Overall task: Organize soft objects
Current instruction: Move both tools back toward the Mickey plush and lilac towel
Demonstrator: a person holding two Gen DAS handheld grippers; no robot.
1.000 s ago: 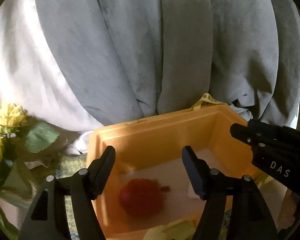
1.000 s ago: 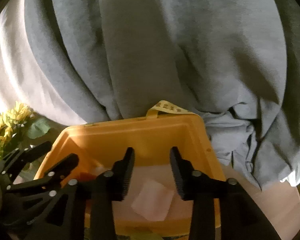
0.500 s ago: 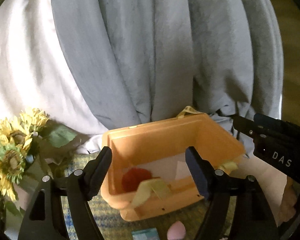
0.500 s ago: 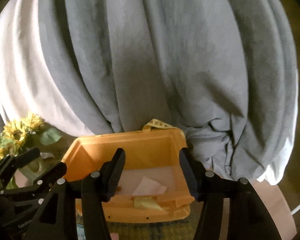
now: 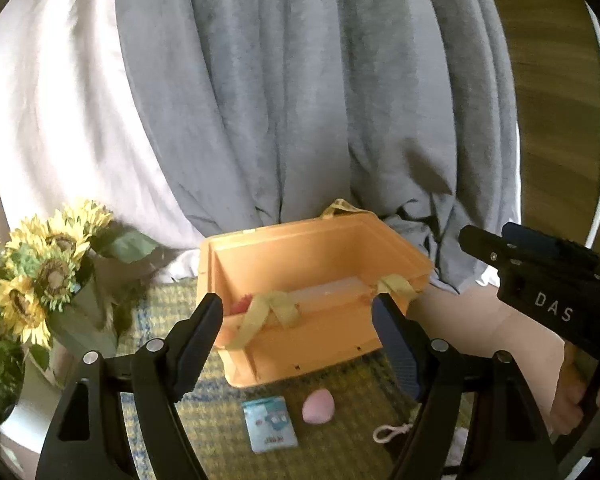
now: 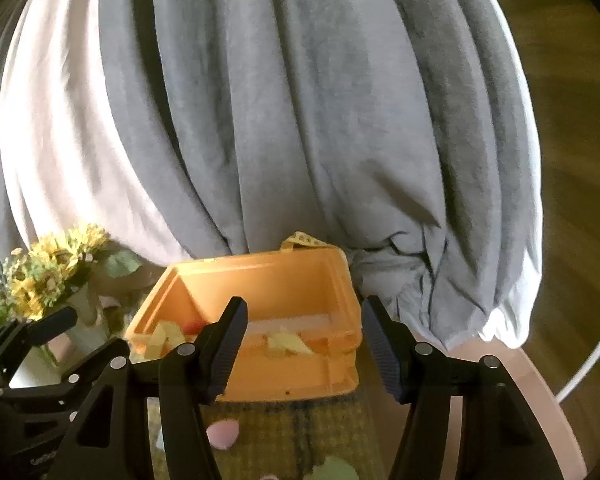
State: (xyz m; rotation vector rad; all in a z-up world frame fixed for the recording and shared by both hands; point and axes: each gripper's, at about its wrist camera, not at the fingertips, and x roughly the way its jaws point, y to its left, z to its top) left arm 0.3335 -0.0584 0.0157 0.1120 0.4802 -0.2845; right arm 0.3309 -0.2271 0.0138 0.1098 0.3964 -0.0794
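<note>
An orange bin (image 5: 308,308) with yellow-green straps stands on a woven mat. A red soft thing (image 5: 242,304) lies inside it at the left. In front of the bin on the mat lie a pink soft egg shape (image 5: 318,406), a light blue packet (image 5: 270,424) and a white cord loop (image 5: 392,430). My left gripper (image 5: 297,304) hovers before the bin, open and empty. My right gripper (image 6: 304,306) is also back from the bin (image 6: 260,376); its jaws are opening with nothing between them. The pink shape (image 6: 222,432) shows below its left finger.
Sunflowers in a white vase (image 5: 44,280) stand left of the bin. Grey and white draped cloth (image 5: 300,100) hangs behind it. The round table's edge (image 6: 540,384) curves at the right, with wooden floor beyond. A greenish soft piece (image 6: 332,470) lies near the bottom.
Both grippers have drawn back and upward from over the bin, and their jaws have widened. The mat with the pink shape, packet and cord has come into view.
</note>
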